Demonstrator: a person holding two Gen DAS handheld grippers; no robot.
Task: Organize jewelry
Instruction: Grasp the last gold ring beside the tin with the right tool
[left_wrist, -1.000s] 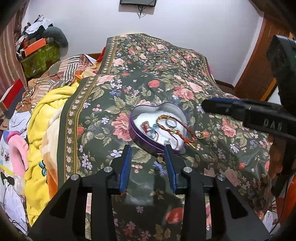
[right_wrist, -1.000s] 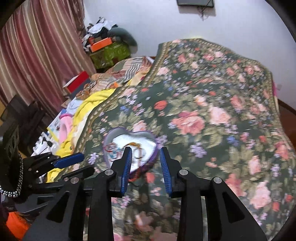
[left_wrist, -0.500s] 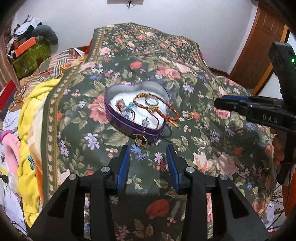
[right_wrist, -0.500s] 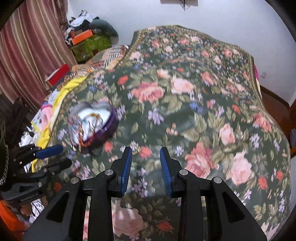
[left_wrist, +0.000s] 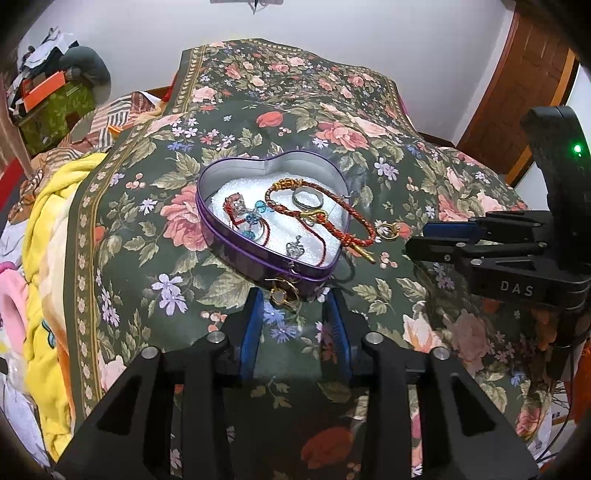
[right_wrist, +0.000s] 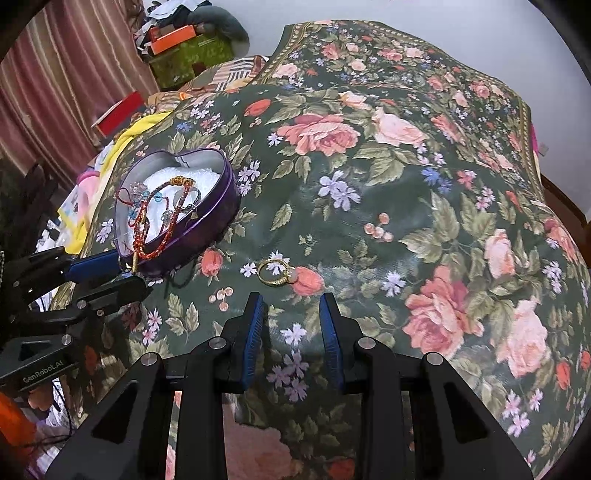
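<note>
Bedspread, dark green with roses, covered the bed under a white wall.
Both grippers gaped empty: heart tin lay just beyond the left gripper; a gold ring just ahead of the right gripper.

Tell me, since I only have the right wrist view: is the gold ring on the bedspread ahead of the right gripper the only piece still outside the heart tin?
Observer: No. The left wrist view shows a second gold ring on the bedspread, against the near tip of the heart tin.
Operator: Has the left gripper got hold of it?
Observer: No. The left gripper is open. That ring lies in the gap between its fingertips, not clamped.
Operator: I can't make out the silver bit near the tin's tip.
Observer: It is a small silver pendant lying on the white lining.
</note>
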